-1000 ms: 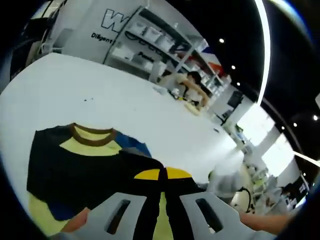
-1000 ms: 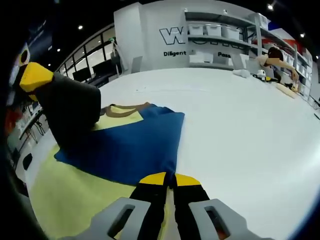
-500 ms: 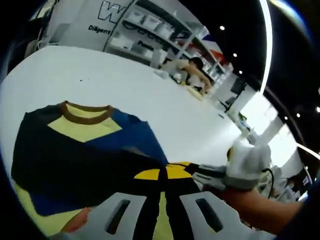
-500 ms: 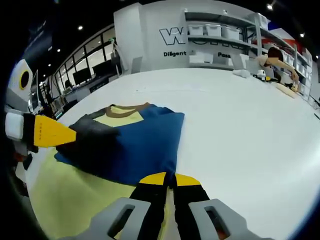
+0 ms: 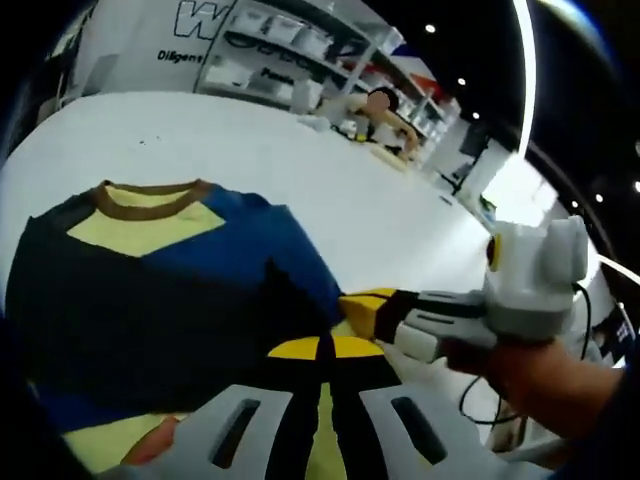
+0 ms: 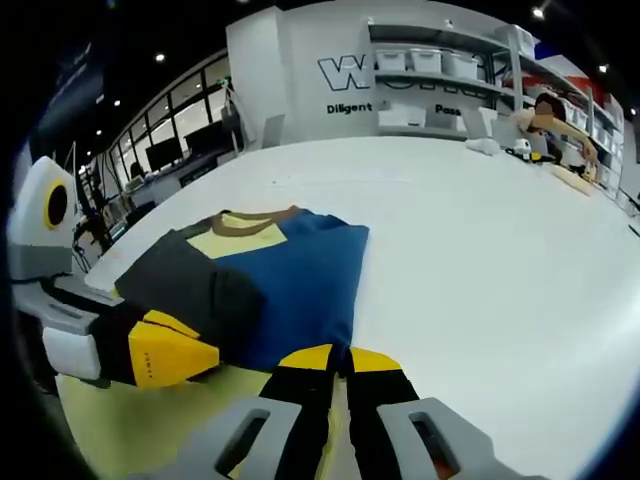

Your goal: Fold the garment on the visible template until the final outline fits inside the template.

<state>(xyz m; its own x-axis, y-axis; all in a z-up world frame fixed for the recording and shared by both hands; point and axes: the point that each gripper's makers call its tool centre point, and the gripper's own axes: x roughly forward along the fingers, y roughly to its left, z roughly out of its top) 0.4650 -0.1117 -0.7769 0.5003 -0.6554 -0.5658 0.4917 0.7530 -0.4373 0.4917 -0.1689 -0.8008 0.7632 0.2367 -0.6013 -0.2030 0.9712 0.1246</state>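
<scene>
The garment (image 5: 180, 270) lies flat on a pale yellow template (image 6: 130, 420). It has a brown collar, a yellow chest, a blue side and a black side. My left gripper (image 5: 325, 348) is shut on a fold of the black cloth, which is laid over the blue. In the right gripper view the left gripper (image 6: 165, 350) sits low at the garment's (image 6: 290, 270) near edge. My right gripper (image 6: 337, 358) is shut, its tips at the blue hem. I cannot tell whether it pinches any cloth. In the left gripper view the right gripper (image 5: 372, 303) reaches in from the right.
The garment lies on a wide white table (image 6: 480, 250), with bare table beyond the collar (image 5: 200, 140). A person (image 6: 550, 115) sits at the far end beside shelves with bins (image 6: 450, 70). A hand (image 5: 530, 370) holds the right gripper.
The left gripper has come down from a raised position, carrying the black cloth over the garment toward the right gripper. The right gripper has stayed in place.
</scene>
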